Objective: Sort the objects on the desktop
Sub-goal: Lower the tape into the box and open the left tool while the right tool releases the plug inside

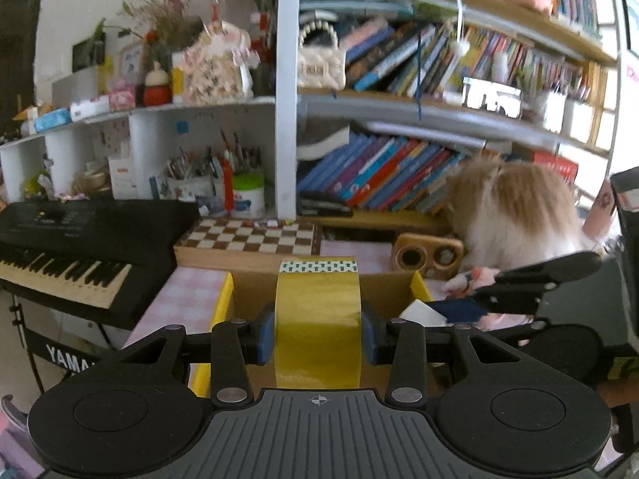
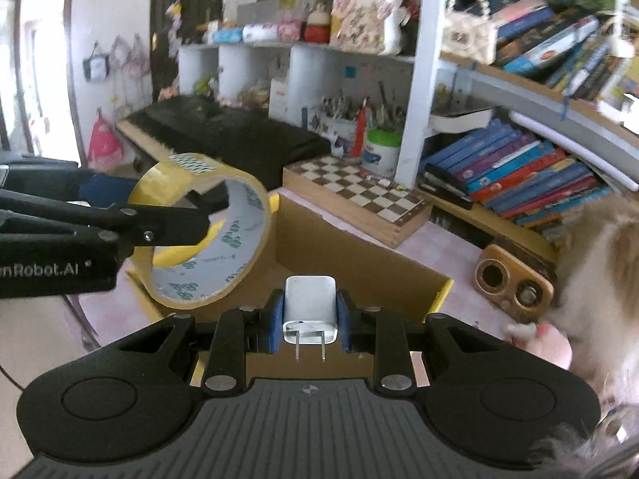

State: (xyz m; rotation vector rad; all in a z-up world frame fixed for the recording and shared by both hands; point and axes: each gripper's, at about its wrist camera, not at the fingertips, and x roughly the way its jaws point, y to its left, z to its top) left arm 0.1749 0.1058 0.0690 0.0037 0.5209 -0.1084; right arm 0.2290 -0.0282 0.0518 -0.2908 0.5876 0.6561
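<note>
Above the cardboard box [image 2: 359, 255], left fingers [image 1: 265, 335] clamp the tape roll [image 1: 318, 319]; right fingers [image 2: 276, 327] clamp the charger [image 2: 310, 311].

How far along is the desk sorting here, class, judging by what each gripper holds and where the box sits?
Done: nothing can be seen lying in the box; its visible floor looks bare. In hand: the left gripper is shut on the tape, and the right gripper is shut on the charger, both over the box. Left: dropping both in. The wooden speaker sits on the desk beside the box.
</note>
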